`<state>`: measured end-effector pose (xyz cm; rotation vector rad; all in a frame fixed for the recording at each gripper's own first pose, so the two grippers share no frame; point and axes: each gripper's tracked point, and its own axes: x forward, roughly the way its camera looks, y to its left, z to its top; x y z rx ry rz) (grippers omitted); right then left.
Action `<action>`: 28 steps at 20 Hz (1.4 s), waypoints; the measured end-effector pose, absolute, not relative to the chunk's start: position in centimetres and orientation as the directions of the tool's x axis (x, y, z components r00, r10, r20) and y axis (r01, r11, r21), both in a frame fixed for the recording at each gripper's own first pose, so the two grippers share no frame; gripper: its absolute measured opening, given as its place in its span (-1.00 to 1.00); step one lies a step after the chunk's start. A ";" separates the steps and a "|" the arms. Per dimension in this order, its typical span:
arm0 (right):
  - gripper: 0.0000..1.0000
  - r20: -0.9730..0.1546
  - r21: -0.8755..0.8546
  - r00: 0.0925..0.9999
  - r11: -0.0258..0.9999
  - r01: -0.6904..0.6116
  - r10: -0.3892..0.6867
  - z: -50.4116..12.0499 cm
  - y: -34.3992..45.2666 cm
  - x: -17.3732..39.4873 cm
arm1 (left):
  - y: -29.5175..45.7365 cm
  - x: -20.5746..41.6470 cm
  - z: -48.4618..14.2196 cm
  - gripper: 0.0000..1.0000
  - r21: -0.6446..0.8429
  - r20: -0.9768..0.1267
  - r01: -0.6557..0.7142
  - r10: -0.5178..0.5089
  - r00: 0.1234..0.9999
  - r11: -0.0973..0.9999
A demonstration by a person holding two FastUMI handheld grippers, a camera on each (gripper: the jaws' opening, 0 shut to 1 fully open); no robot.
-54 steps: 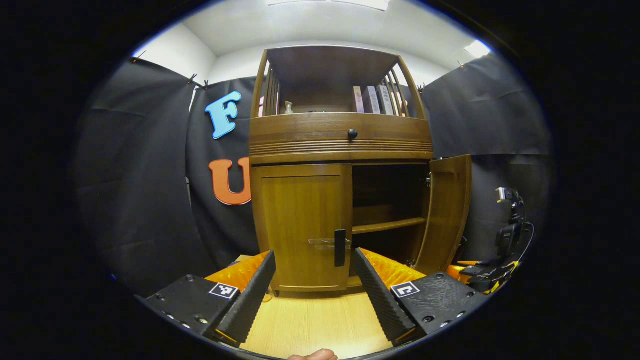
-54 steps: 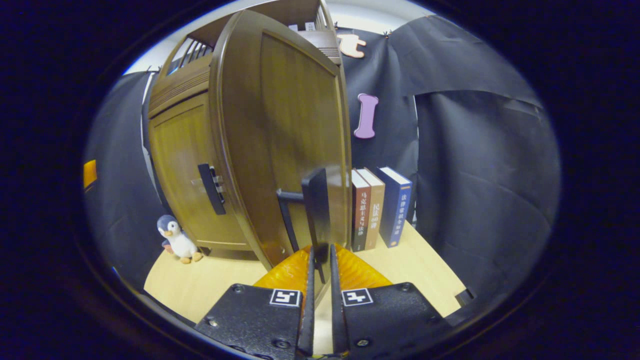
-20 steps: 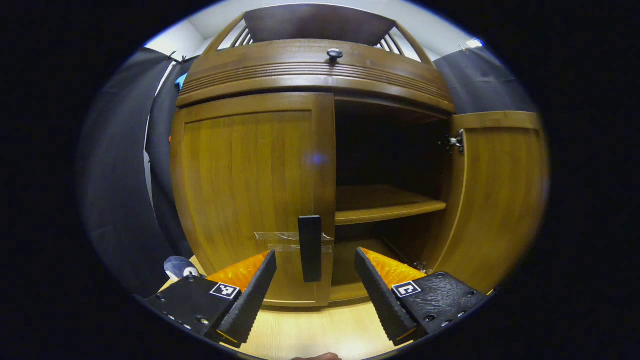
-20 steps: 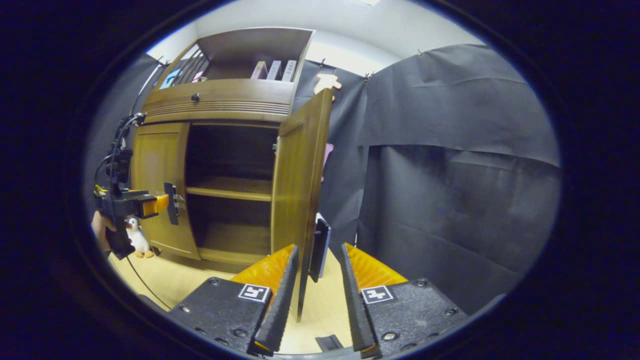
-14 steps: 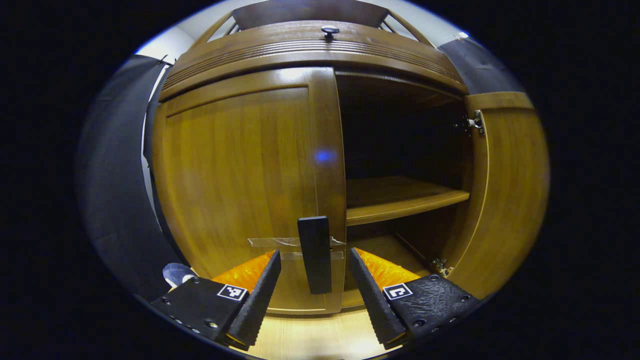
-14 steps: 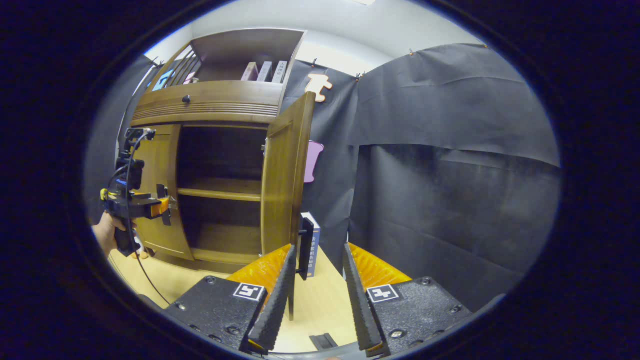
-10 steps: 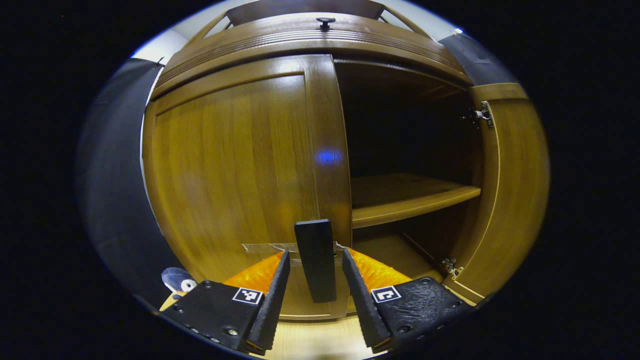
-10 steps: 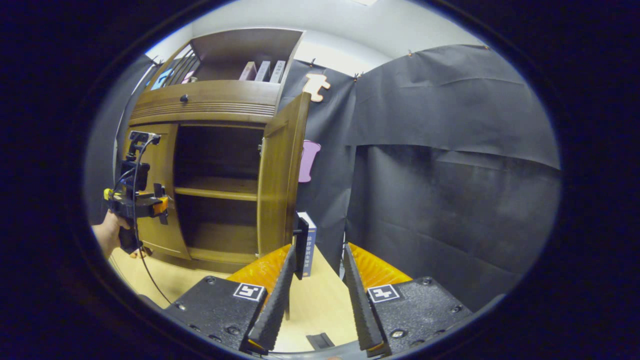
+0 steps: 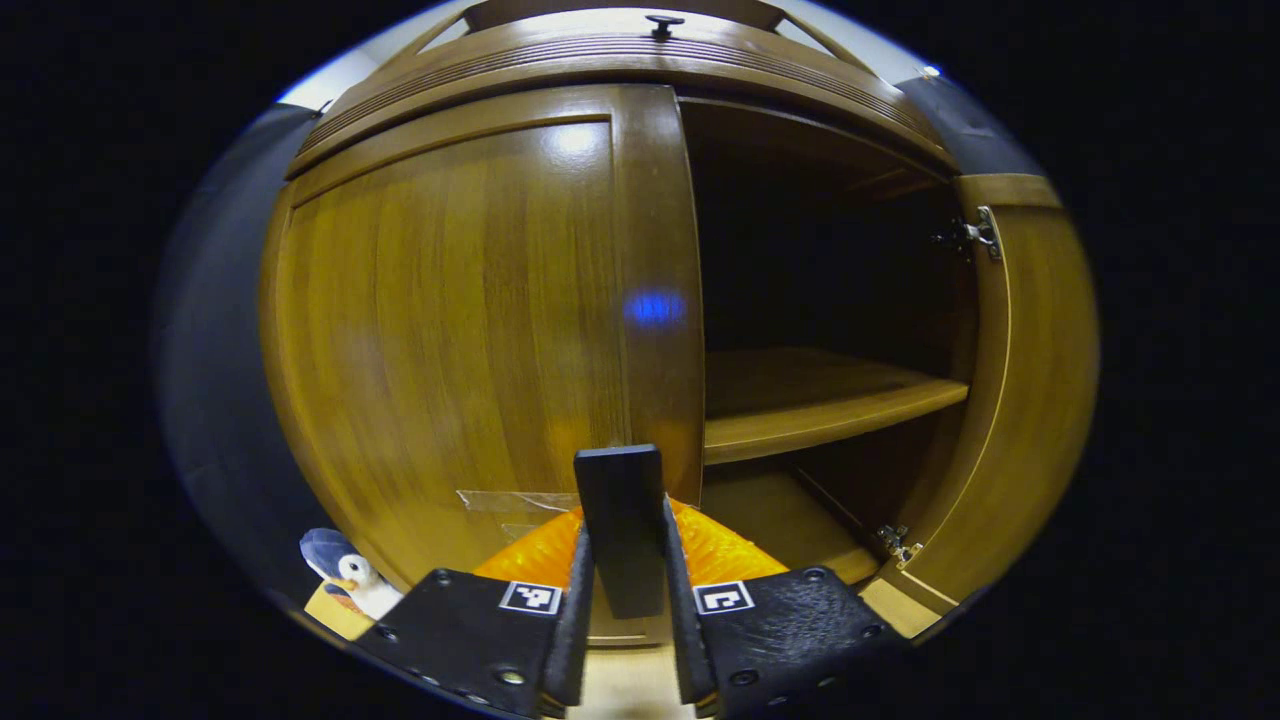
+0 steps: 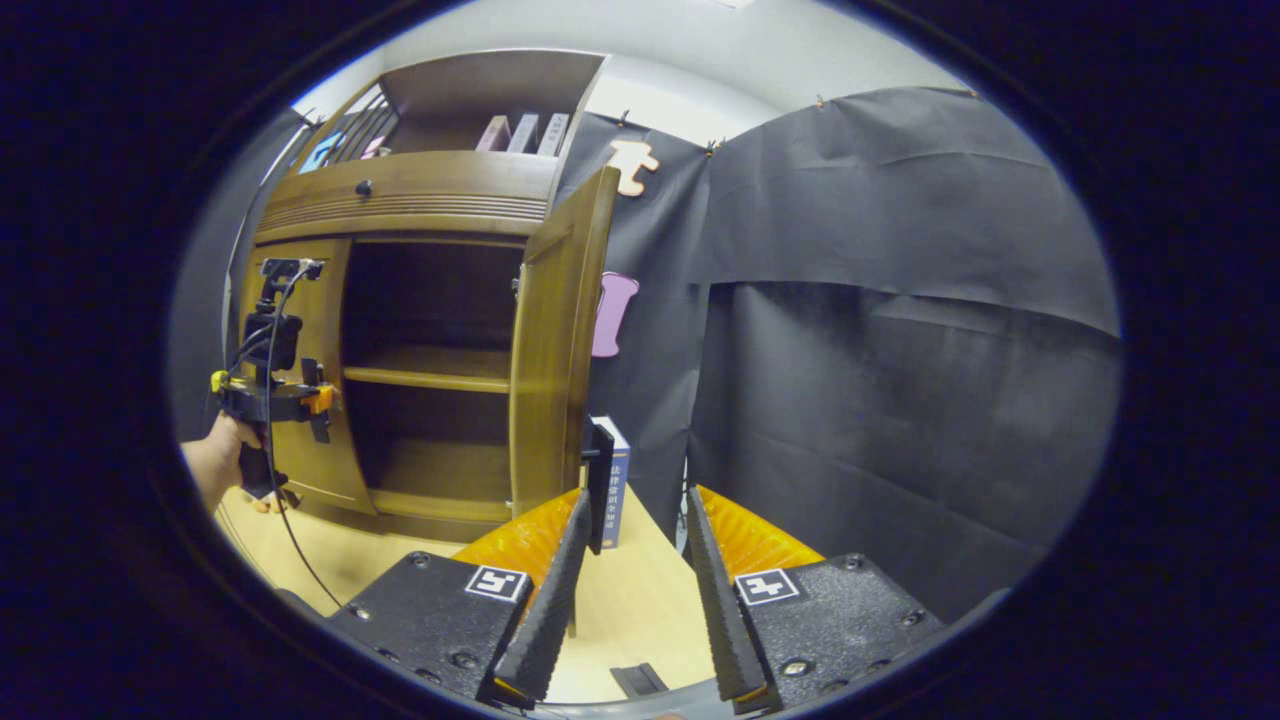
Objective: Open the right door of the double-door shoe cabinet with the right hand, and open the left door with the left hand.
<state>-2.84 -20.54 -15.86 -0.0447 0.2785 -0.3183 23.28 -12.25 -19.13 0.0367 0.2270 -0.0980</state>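
Note:
The wooden shoe cabinet's left door (image 9: 450, 330) stands closed. Its black vertical handle (image 9: 620, 500) sits between my left gripper's (image 9: 622, 610) fingers, which press on both of its sides. In the right gripper view that same left gripper (image 10: 318, 400), held by a hand (image 10: 215, 465), is at the left door (image 10: 300, 420). The right door (image 10: 545, 350) is swung wide open and seen almost edge-on, also at the right (image 9: 1030, 380) of the left gripper view. My right gripper (image 10: 630, 590) is open; the right door's black handle (image 10: 600, 485) stands just beyond its left fingertip, apart from it.
Inside the open half is a dark compartment with one wooden shelf (image 9: 820, 400). A small toy penguin (image 9: 345, 580) stands on the light wooden floor by the cabinet's left foot. A blue book (image 10: 617, 480) stands behind the open right door. Books (image 10: 525, 132) fill the top shelf.
My left gripper moved in on the left door's handle and shut on it. My right gripper let go of the right door's handle, opened and drew slightly back; the right door stays open.

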 end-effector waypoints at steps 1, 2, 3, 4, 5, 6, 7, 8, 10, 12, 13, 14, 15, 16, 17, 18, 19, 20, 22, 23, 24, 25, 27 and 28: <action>0.24 -0.264 -0.085 0.913 0.950 0.299 -0.311 -15.8 -20.3 -2.8 | -12.3 23.8 -19.4 -0.35 0.013 -0.228 0.105 -0.099 0.969 0.994; 0.24 -0.265 -0.085 0.914 0.952 0.295 -0.307 -15.8 -20.1 -2.7 | -12.3 23.4 -19.2 -0.26 -0.004 -0.232 0.108 -0.106 0.967 0.994; 0.24 -0.270 -0.085 0.916 0.955 0.283 -0.296 -16.2 -20.0 -2.5 | -12.1 23.2 -19.2 -0.26 -0.020 -0.236 0.110 -0.111 0.965 0.994; 0.25 -0.279 -0.088 0.916 0.957 0.275 -0.289 -16.5 -19.8 -2.5 | -12.2 23.3 -19.3 -0.26 -0.038 -0.248 0.108 -0.114 0.962 0.993; 0.25 -0.283 -0.091 0.915 0.958 0.273 -0.288 -16.7 -19.9 -2.6 | -12.1 23.1 -19.3 -0.53 -0.033 -0.249 0.116 -0.121 0.961 0.993; 0.24 -0.283 -0.091 0.915 0.958 0.271 -0.286 -16.6 -19.9 -2.6 | -12.1 23.0 -19.3 -0.53 -0.027 -0.250 0.120 -0.123 0.960 0.992; 0.24 -0.282 -0.091 0.916 0.958 0.270 -0.285 -16.5 -19.7 -2.6 | -12.1 22.8 -19.2 -0.53 -0.019 -0.249 0.124 -0.125 0.960 0.992; 0.24 -0.282 -0.090 0.917 0.959 0.267 -0.282 -16.6 -19.6 -2.6 | -12.2 22.5 -19.2 -0.53 -0.016 -0.250 0.126 -0.126 0.960 0.992; 0.24 -0.281 -0.092 0.918 0.960 0.264 -0.279 -16.7 -19.4 -2.5 | -11.9 21.7 -19.2 -0.53 -0.016 -0.249 0.132 -0.131 0.960 0.991; 0.24 -0.279 -0.094 0.920 0.961 0.259 -0.275 -16.8 -19.3 -2.5 | -11.8 20.9 -19.3 -0.53 -0.027 -0.251 0.128 -0.131 0.959 0.991; 0.25 -0.280 -0.094 0.921 0.963 0.254 -0.270 -16.9 -19.1 -2.6 | -11.7 20.5 -19.3 -0.53 -0.023 -0.252 0.129 -0.130 0.959 0.991; 0.25 -0.280 -0.094 0.922 0.964 0.250 -0.267 -16.9 -18.9 -2.6 | -11.6 20.0 -19.2 -0.53 -0.016 -0.252 0.131 -0.131 0.959 0.991; 0.25 -0.280 -0.092 0.924 0.966 0.243 -0.259 -17.0 -18.8 -2.6 | -11.4 19.6 -19.2 -0.53 -0.018 -0.254 0.132 -0.133 0.958 0.991; 0.25 -0.280 -0.091 0.926 0.967 0.237 -0.253 -17.1 -18.5 -2.6 | -11.4 19.2 -19.2 -0.58 -0.021 -0.249 0.137 -0.138 0.959 0.990; 0.25 -0.280 -0.092 0.928 0.969 0.230 -0.247 -17.2 -18.3 -2.5 | -11.2 18.4 -19.1 -0.63 -0.025 -0.251 0.140 -0.142 0.957 0.990; 0.25 -0.282 -0.092 0.929 0.971 0.221 -0.238 -17.3 -18.0 -2.4 | -11.1 18.0 -19.0 -0.63 -0.029 -0.249 0.141 -0.143 0.958 0.990; 0.25 -0.283 -0.093 0.931 0.973 0.212 -0.230 -17.5 -17.7 -2.3 | -10.9 17.6 -19.1 -0.63 -0.034 -0.250 0.138 -0.142 0.958 0.990; 0.25 -0.283 -0.094 0.934 0.975 0.201 -0.220 -17.5 -17.3 -2.2 | -10.8 17.1 -19.0 -0.63 -0.039 -0.249 0.133 -0.139 0.958 0.990; 0.25 -0.278 -0.098 0.939 0.978 0.184 -0.204 -17.4 -16.6 -2.1 | -10.5 16.2 -19.0 -0.63 -0.036 -0.250 0.125 -0.130 0.960 0.992; 0.25 -0.277 -0.098 0.941 0.980 0.172 -0.193 -17.4 -16.2 -2.0 | -10.3 15.5 -19.0 -0.63 -0.028 -0.251 0.121 -0.124 0.960 0.992; 0.25 -0.276 -0.100 0.944 0.982 0.161 -0.182 -17.3 -15.8 -1.9 | -10.0 14.9 -19.0 -0.63 -0.022 -0.250 0.117 -0.119 0.961 0.993; 0.25 -0.274 -0.100 0.947 0.984 0.148 -0.170 -17.3 -15.4 -1.8 | -9.9 14.4 -18.9 -0.63 -0.022 -0.250 0.115 -0.117 0.961 0.993; 0.25 -0.274 -0.101 0.950 0.986 0.129 -0.153 -17.5 -14.7 -1.7 | -9.4 13.3 -18.9 -0.63 -0.024 -0.249 0.115 -0.117 0.961 0.993; 0.25 -0.274 -0.100 0.951 0.988 0.119 -0.142 -17.5 -14.2 -1.6 | -9.1 12.7 -18.9 -0.47 -0.022 -0.246 0.115 -0.116 0.962 0.993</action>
